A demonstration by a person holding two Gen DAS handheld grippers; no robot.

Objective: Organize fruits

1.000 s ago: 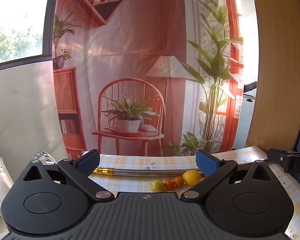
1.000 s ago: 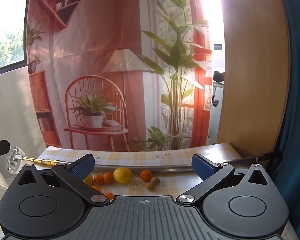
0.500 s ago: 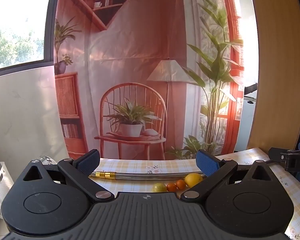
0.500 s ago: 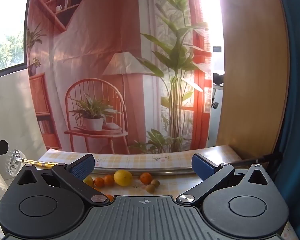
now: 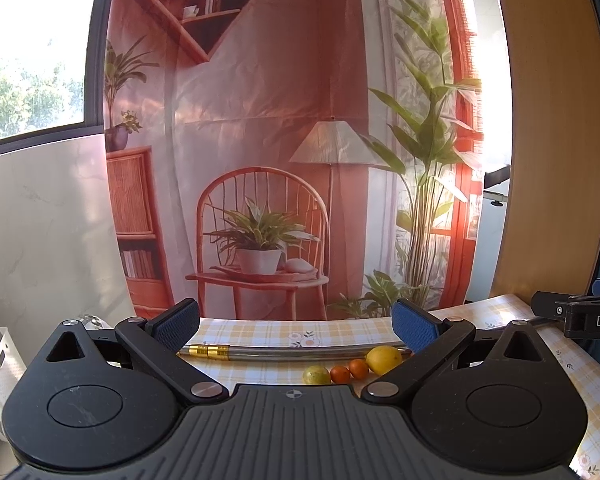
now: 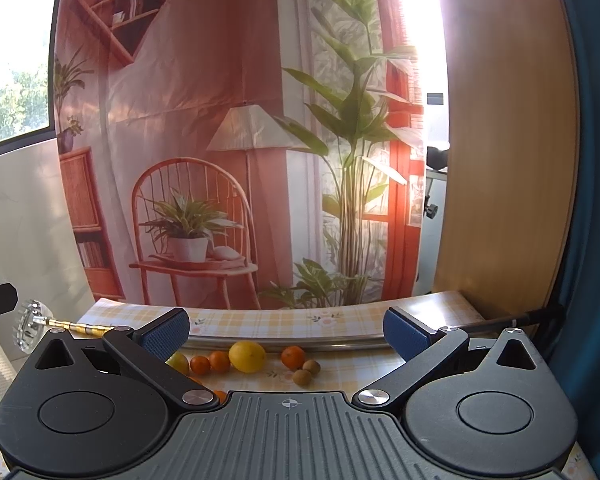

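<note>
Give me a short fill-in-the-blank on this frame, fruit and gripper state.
1. The biggest fruit, the lemon, is coloured ____.
2. Both the left gripper and the right gripper stand ____, holding nothing.
3. Right of the orange lie two small ____ fruits.
4. The fruit rests on a checked ____.

Missing words: yellow; open; brown; tablecloth
</note>
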